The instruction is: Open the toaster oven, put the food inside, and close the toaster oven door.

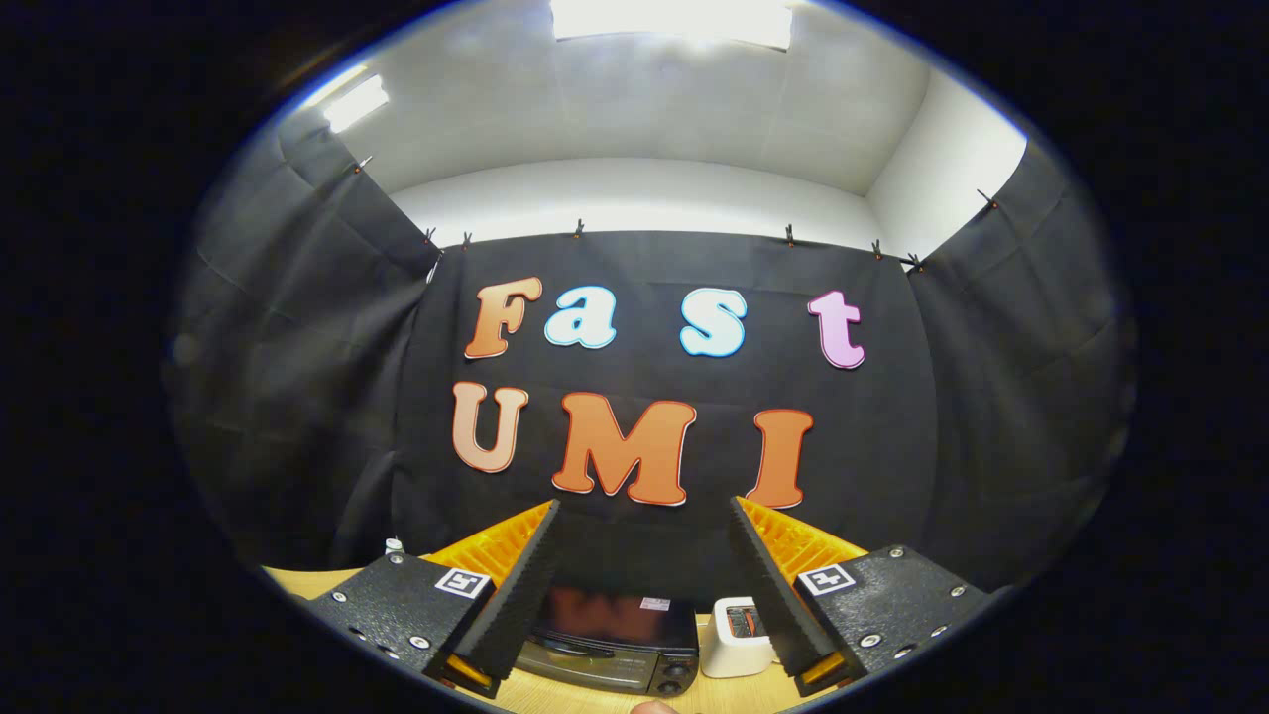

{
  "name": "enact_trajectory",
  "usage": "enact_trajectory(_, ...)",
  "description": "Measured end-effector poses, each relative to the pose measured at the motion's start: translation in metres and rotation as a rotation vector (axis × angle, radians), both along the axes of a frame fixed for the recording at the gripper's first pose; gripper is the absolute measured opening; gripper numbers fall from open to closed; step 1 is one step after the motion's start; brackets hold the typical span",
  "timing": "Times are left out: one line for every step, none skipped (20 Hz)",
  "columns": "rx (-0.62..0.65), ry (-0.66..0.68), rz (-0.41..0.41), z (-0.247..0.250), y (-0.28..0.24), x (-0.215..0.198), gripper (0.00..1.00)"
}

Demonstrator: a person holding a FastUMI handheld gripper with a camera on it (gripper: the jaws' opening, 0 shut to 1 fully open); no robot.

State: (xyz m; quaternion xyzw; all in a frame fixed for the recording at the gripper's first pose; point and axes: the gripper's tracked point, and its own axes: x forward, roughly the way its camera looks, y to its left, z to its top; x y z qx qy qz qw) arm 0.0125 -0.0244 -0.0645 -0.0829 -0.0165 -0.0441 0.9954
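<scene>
Jaws (pixel 644 580): apart, with nothing between them; the two fingers (pixel 516 595) rise from below and point toward the booth wall, held above the desk.
Oven (pixel 615 640): one, dark, standing on the desk below and between the fingers; its top shows a reddish reflection and a small pale label, its door looks shut with a handle across the front, and two knobs sit at its right end.
White device (pixel 739 638): one, small and boxy, just beside the oven's right side, on the desk; it has an orange panel on its upper face, and what it is I cannot tell.
White cap (pixel 394 544): one small pale thing at the far left of the desk, partly hidden behind the left finger's mount; too little shows to tell more.
Fingertip (pixel 654 707): one, a person's, at the near edge of the desk in front of the oven.
Desk (pixel 307 580): one, light wood, running up to the wall.
Wall (pixel 327 397): black cloth, hung by small clips along its top edge, on three sides.
Room: white wall (pixel 644 198) above the cloth, pale ceiling with two bright light panels (pixel 674 18).
</scene>
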Motion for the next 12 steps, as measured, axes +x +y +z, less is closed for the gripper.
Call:
enact_trajectory(0.0,-0.005,0.0,0.006,-0.001,-0.001,0.97)
enact_trajectory(-0.001,-0.011,0.001,0.011,-0.003,-0.001,0.98)
enact_trajectory(0.001,-0.016,0.003,0.018,-0.004,-0.003,0.98)
enact_trajectory(0.007,-0.018,0.005,0.022,-0.003,-0.003,0.98)
enact_trajectory(0.014,-0.018,0.01,0.026,-0.002,-0.003,0.98)
enact_trajectory(0.024,-0.018,0.014,0.028,-0.002,-0.002,0.98)
enact_trajectory(0.033,-0.015,0.02,0.03,-0.004,-0.002,0.98)
enact_trajectory(0.041,-0.011,0.024,0.032,-0.005,-0.002,0.98)
enact_trajectory(0.046,-0.006,0.029,0.033,-0.004,-0.001,0.98)
enact_trajectory(0.047,-0.008,0.035,0.036,-0.004,-0.001,0.98)
enact_trajectory(0.044,-0.01,0.038,0.038,-0.005,-0.001,0.98)
enact_trajectory(0.039,-0.016,0.036,0.041,-0.006,-0.002,0.98)
